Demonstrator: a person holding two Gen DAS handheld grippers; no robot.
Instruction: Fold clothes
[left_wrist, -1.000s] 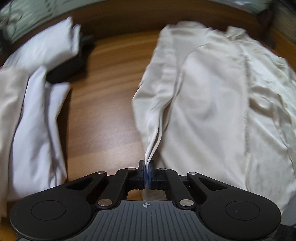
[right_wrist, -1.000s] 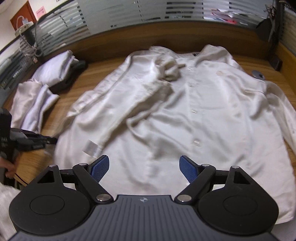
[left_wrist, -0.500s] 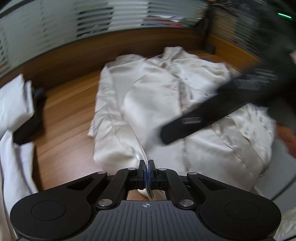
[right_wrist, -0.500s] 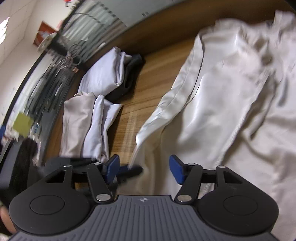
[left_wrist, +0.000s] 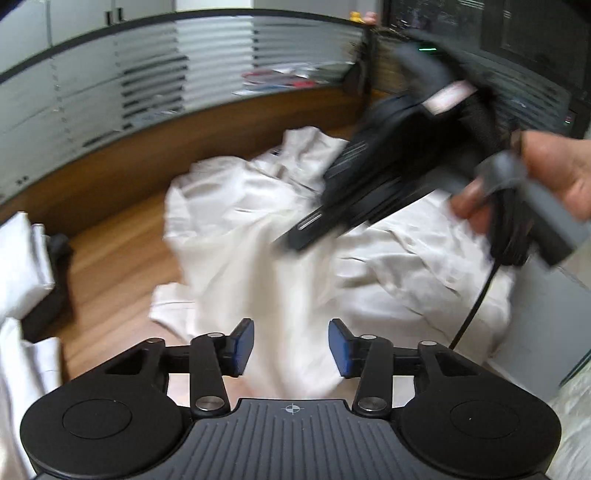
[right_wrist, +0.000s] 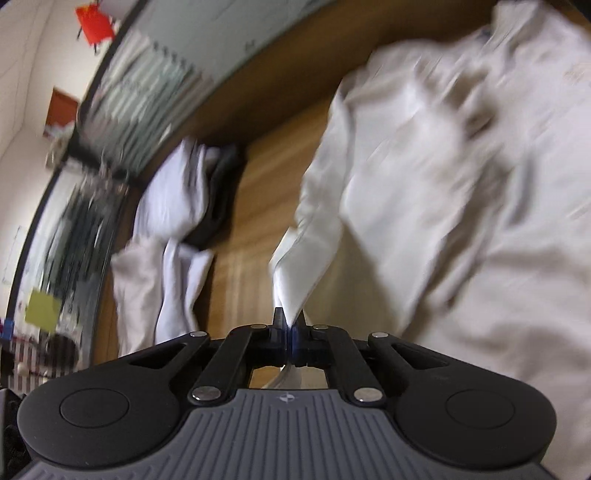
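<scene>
A cream button shirt (left_wrist: 236, 229) lies spread and rumpled on the wooden table (left_wrist: 118, 266). My left gripper (left_wrist: 291, 347) hovers over its near edge with jaws opening. Fabric shows in the gap between the blue pads (left_wrist: 243, 345), but they do not press on it. In the left wrist view my right gripper (left_wrist: 286, 245), held by a person's hand (left_wrist: 554, 177), reaches in from the right and lifts a fold of the shirt. The right wrist view shows the right gripper (right_wrist: 291, 326) shut on a pointed edge of the shirt (right_wrist: 443, 192), which rises taut from the jaws.
A pile of white clothes (left_wrist: 22, 266) (right_wrist: 173, 206) with a dark garment (left_wrist: 55, 258) (right_wrist: 218, 206) lies at the table's left. A wooden back panel (left_wrist: 147, 155) with frosted glass rims the table. A black cable (left_wrist: 476, 302) hangs from the right gripper.
My left gripper let go of the shirt edge, opened and rose. The right gripper swung left across the shirt and shut on that same edge.
</scene>
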